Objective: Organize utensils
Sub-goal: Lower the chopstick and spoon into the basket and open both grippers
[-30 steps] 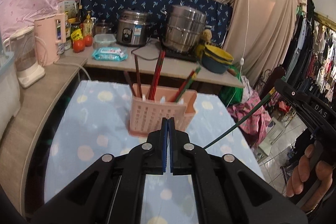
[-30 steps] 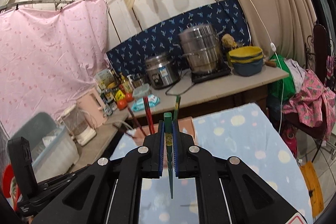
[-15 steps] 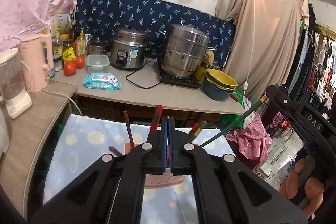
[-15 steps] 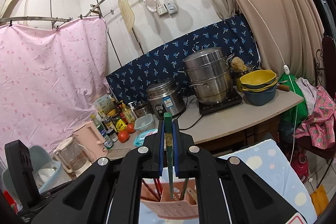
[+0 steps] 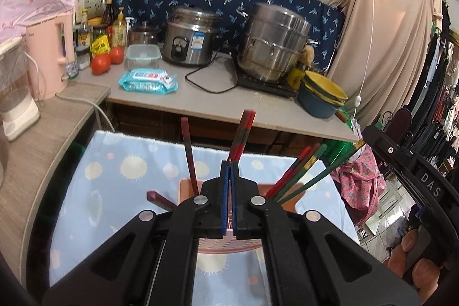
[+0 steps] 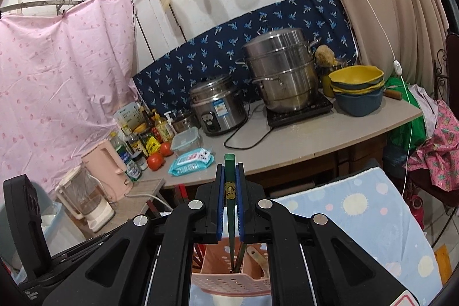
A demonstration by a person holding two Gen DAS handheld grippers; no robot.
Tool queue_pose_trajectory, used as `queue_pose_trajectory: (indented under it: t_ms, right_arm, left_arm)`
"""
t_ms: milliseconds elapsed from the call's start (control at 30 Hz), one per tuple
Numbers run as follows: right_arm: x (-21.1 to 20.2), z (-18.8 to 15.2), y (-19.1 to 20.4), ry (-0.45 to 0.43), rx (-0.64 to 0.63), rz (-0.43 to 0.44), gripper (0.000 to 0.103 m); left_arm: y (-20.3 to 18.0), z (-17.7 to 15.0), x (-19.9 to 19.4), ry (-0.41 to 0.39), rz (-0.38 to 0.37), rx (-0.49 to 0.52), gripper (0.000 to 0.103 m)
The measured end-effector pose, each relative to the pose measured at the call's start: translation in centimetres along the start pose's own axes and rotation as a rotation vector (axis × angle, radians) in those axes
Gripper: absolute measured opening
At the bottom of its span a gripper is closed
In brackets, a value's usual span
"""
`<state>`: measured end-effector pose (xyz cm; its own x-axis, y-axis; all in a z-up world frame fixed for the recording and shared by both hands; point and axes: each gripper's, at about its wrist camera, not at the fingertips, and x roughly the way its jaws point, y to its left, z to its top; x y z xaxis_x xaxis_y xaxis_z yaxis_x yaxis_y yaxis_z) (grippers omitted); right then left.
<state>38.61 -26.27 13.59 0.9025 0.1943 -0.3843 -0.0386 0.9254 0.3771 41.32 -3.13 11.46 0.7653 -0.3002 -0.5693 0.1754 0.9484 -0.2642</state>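
A pink perforated utensil holder (image 5: 229, 244) stands on the blue patterned cloth (image 5: 94, 185), mostly hidden behind my left gripper (image 5: 230, 179), which is shut and empty just in front of it. Red chopsticks (image 5: 242, 134) and red and green chopsticks (image 5: 298, 171) stand in it. My right gripper (image 6: 230, 177) is shut on a green chopstick (image 6: 229, 197) whose lower end reaches down into the holder (image 6: 229, 283). That chopstick shows in the left wrist view (image 5: 324, 175) slanting in from the right gripper's body (image 5: 413, 174).
Behind the cloth-covered table runs a counter (image 5: 200, 102) with a rice cooker (image 5: 192, 39), a steel steamer pot (image 5: 272, 45), stacked bowls (image 5: 321, 99), wet wipes (image 5: 147, 81), tomatoes, bottles and a pink kettle (image 5: 48, 53). Clothes hang at the right.
The right gripper has lowered the green chopstick's tip into the pink holder. Both grippers have come closer above the holder, and both views have tilted down again.
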Motion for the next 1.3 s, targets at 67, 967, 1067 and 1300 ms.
queue_pose_trajectory:
  t_ms: [67, 967, 1067, 1300]
  right_arm:
    - [0.5, -0.5, -0.1, 0.016, -0.003, -0.002, 0.007]
    - [-5.9, -7.5, 0.2, 0.125, -0.061, -0.038, 0.026]
    - [-7.0, -8.8, 0.3, 0.152, -0.071, -0.045, 0.026]
    - [-9.0, -12.1, 0.9, 0.206, -0.113, -0.064, 0.026]
  left_arm:
    - [0.0, -0.3, 0.5, 0.011, 0.004, -0.002, 0.001]
    - [-1.1, -6.0, -5.1, 0.012, 0.144, 0.057, 0.035]
    - [-1.3, -7.4, -5.8, 0.028, 0.164, 0.072, 0.035]
    - [-1.4, -10.3, -6.8, 0.068, 0.202, 0.094, 0.035]
